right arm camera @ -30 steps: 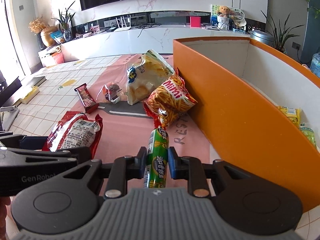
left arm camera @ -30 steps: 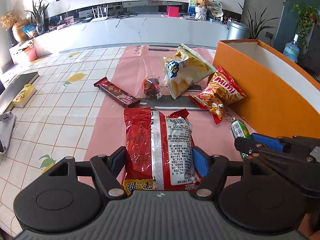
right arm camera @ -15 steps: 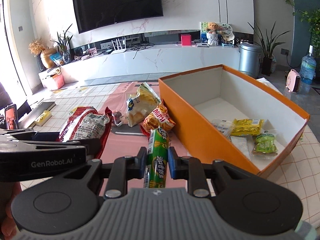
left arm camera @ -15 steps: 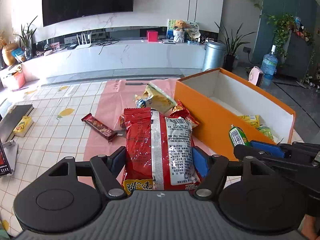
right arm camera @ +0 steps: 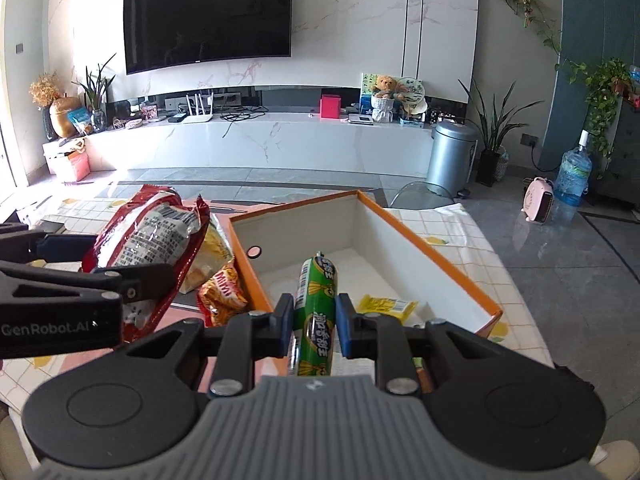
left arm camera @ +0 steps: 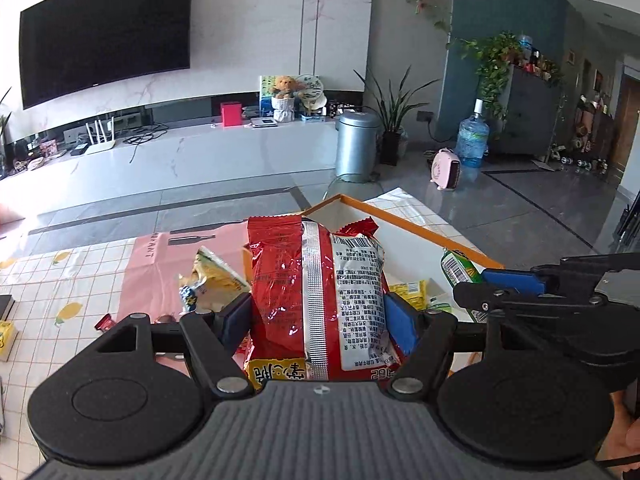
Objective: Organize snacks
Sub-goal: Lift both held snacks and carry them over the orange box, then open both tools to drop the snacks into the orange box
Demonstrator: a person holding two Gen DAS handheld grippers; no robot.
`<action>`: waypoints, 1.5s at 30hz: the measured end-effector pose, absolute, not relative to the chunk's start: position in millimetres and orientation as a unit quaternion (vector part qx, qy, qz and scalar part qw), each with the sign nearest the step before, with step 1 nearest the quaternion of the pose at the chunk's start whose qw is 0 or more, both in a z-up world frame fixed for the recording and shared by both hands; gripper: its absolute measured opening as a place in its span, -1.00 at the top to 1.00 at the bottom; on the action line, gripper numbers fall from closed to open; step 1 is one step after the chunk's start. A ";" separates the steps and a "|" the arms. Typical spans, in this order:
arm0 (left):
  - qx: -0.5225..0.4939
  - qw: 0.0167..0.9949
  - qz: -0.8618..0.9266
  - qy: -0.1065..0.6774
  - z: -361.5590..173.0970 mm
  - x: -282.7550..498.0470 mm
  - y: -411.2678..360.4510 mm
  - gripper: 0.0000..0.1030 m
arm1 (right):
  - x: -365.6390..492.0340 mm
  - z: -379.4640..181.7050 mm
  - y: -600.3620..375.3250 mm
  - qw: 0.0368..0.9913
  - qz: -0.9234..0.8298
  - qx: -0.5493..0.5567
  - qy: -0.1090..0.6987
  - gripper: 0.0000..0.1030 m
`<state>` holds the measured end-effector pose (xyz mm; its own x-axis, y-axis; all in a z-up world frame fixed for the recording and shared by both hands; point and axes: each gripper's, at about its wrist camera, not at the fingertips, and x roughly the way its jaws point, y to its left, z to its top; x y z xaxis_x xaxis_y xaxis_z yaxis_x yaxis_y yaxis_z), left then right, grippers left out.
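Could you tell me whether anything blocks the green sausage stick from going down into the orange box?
Nothing visible does: the right tongs hold the green sausage stick above the open orange box, with bare white floor ahead.

Glossy, crinkled red foil bag (left arm camera: 316, 300) catching the light, silver seam down its back (very shiny). The green sausage stick (right arm camera: 316, 312) wears slick, smooth plastic wrap. The orange box (right arm camera: 440, 256) looks like matt card, white inside. Matt black plastic on the left gripper (left arm camera: 316, 320), blue rubbery-looking fingers (left arm camera: 400, 324), ribbed grey housing. Tabletop (left arm camera: 80, 280) under a checked cloth, smooth pink sheet (left arm camera: 160, 268) over it.
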<state>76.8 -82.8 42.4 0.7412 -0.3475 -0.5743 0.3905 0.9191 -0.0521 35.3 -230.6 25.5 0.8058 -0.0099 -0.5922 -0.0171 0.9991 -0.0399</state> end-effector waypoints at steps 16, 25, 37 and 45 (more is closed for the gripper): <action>0.085 0.883 -0.278 0.368 9.6 158.8 -163.0 -0.57 | 132.0 -23.5 -299.4 0.899 -0.021 -0.075 0.430 0.62; 0.130 0.852 -0.286 0.418 -25.8 191.3 -181.5 -0.57 | 174.7 -61.4 -302.6 0.867 0.003 -0.097 0.489 0.62; 0.176 0.820 -0.280 0.467 -53.8 212.1 -191.8 -0.56 | 194.2 -99.0 -301.6 0.837 0.022 -0.097 0.539 0.62; 0.186 0.812 -0.270 0.484 -62.3 213.4 -196.9 -0.56 | 194.1 -108.0 -305.7 0.829 0.030 -0.082 0.552 0.63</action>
